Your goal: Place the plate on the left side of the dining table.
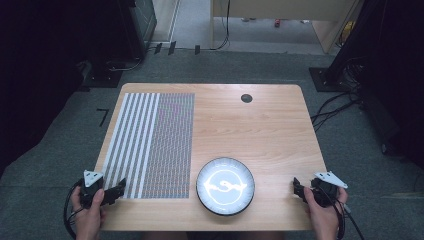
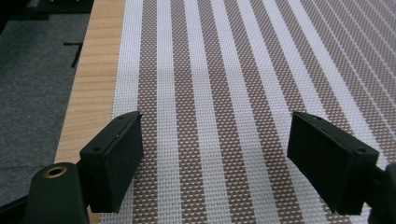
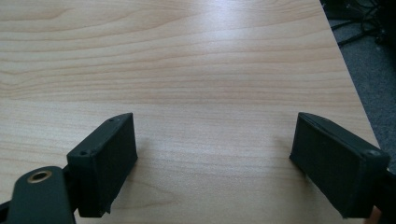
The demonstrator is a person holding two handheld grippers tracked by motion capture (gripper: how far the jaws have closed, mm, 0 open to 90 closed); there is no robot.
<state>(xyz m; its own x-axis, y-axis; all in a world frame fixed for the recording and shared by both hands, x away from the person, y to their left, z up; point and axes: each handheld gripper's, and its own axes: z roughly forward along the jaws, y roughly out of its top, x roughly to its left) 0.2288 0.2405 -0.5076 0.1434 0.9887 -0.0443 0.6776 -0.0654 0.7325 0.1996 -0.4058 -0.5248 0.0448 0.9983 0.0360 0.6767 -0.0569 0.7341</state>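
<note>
mat [image 1: 150, 145]: table [image 1: 270, 120] left half | plate [image 1: 225, 186]: right of mat, front edge

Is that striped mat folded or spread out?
Spread out. The mat lies flat on the table as one full rectangle, its stripes running straight with no crease or doubled edge.

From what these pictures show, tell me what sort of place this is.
Probably a lab or office workspace set up for recording: a wooden desk with a cable hole, grey carpet, and loose cables by dark equipment stands. A striped placemat and plate lie on the desk.
</note>
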